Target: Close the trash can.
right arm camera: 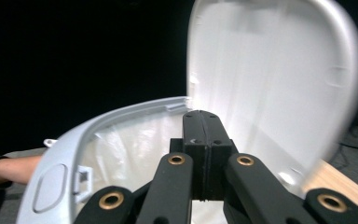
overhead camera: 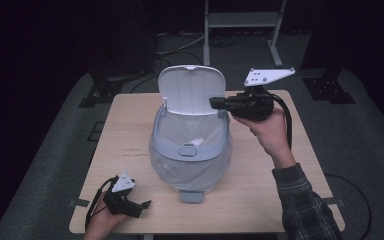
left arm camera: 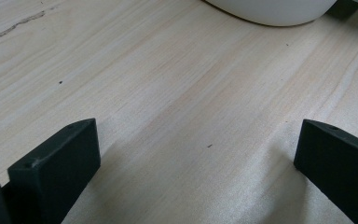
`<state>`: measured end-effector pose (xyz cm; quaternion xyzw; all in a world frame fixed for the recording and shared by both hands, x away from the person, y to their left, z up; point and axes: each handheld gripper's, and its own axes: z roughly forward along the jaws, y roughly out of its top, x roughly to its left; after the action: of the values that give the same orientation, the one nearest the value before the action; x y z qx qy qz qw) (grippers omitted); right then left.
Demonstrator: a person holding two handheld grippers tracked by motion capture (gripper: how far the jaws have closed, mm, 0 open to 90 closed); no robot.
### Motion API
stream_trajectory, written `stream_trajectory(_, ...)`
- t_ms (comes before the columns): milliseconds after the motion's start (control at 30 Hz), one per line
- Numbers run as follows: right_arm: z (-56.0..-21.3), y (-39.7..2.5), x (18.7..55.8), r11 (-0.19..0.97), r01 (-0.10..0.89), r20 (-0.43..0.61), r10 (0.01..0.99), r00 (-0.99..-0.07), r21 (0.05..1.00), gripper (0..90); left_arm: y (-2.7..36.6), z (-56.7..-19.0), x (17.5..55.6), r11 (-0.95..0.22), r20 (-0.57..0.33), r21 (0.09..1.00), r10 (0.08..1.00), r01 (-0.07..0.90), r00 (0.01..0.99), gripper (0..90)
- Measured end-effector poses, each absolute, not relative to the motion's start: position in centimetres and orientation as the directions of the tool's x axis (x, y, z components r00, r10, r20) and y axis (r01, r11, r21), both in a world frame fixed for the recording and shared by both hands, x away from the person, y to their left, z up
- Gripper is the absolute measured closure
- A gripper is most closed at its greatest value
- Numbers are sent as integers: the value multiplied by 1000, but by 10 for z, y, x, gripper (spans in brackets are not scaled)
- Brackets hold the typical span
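At the near left edge of the table (overhead camera: 130, 150), the left gripper (overhead camera: 140, 206) is rested, released. At centre stands the bin (overhead camera: 190, 155), lid (overhead camera: 192, 90) raised. The right gripper (overhead camera: 215, 103) is clenched empty at the lid; pushing it shut is judged next.

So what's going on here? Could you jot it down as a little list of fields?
bin: pale grey pedal bin on the wooden table
lid: lid raised, upright
liner: clear bag inside
right gripper: right gripper jaws shut, tip at the bin's rim beside the lid
left gripper: left gripper jaws open, resting low near the table's front edge
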<state>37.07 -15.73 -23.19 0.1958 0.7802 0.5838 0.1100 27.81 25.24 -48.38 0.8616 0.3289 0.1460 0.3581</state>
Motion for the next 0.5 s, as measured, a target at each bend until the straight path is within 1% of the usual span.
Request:
stream_trajectory(100, -231, -167, 373, 241, 179, 51, 458, -887, 954, 899, 252, -484, 278, -527, 16, 713, 671, 462, 741, 0)
stream_trajectory(300, -229, -185, 379, 200, 181, 59, 498, -865, 963, 897, 252, -484, 278, -527, 15, 713, 672, 463, 741, 0)
stream_trajectory(500, -230, -196, 393, 174, 194, 74, 530, -845, 965, 897, 252, -484, 278, -527, 16, 713, 671, 462, 741, 0)
